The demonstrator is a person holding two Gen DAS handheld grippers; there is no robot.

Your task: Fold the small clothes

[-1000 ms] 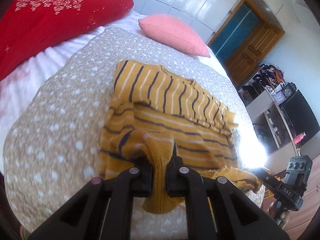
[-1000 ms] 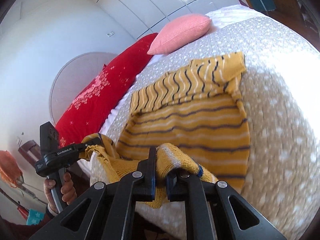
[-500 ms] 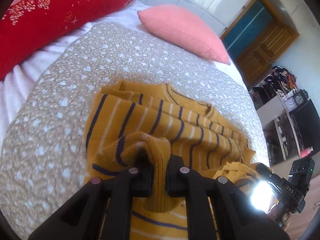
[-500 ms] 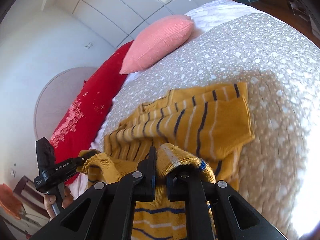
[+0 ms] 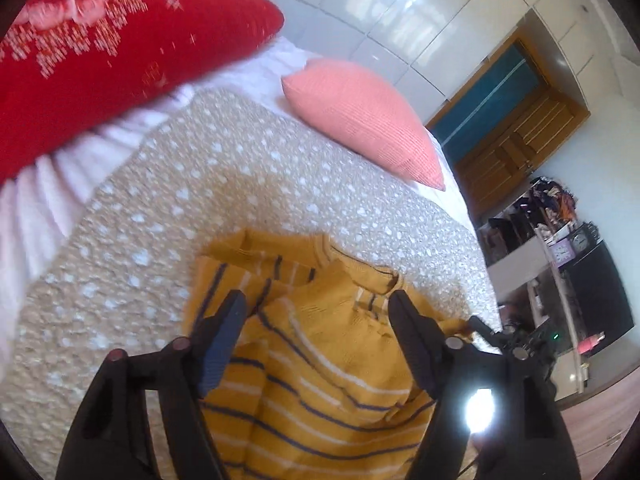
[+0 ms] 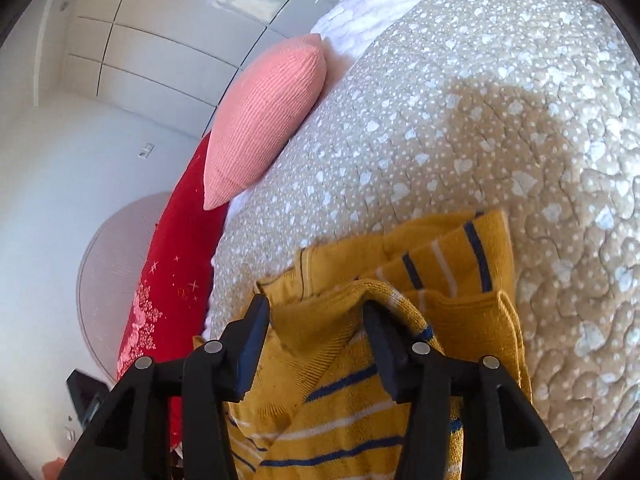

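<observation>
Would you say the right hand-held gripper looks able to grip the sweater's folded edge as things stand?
Probably yes: the right hand-held gripper is open directly over the yellow striped sweater, with nothing between them.

We see a mustard-yellow sweater (image 5: 320, 360) striped in navy and white, lying on a beige quilt (image 6: 480, 120) dotted with white hearts (small specks between them). Our pillows: one plain salmon-pink (image 5: 360, 120), one red (image 5: 100, 60) with pale flowers.
</observation>
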